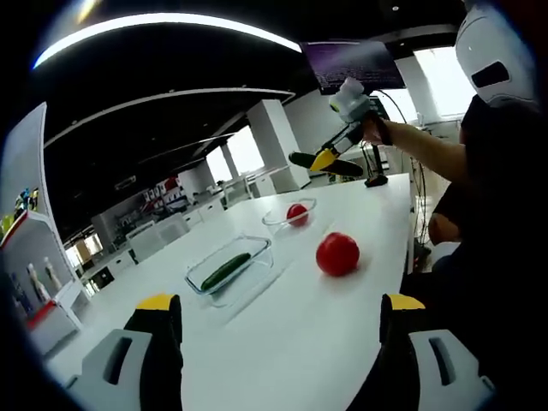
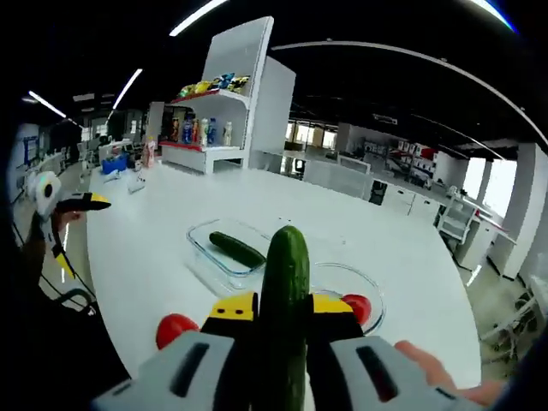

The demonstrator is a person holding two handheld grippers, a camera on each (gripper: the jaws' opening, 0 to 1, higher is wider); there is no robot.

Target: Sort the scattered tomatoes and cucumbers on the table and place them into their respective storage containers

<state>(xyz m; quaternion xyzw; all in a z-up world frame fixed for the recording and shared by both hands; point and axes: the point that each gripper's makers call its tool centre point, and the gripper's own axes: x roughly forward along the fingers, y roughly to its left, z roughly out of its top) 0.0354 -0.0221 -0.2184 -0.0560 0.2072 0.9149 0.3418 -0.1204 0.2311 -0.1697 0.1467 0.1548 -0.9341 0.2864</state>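
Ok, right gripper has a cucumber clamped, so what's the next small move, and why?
Probably carry the right gripper forward and lower its cucumber toward the rectangular glass container, beside the cucumber already inside. The round glass bowl holds a tomato, so it looks like the tomato container. The left gripper is open and could take the loose tomato afterwards.

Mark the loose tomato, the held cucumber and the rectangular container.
loose tomato (image 1: 337, 253), left gripper view, its middle.
held cucumber (image 2: 285, 291), right gripper view, mid shaft.
rectangular container (image 1: 257, 242), left gripper view, far rim.
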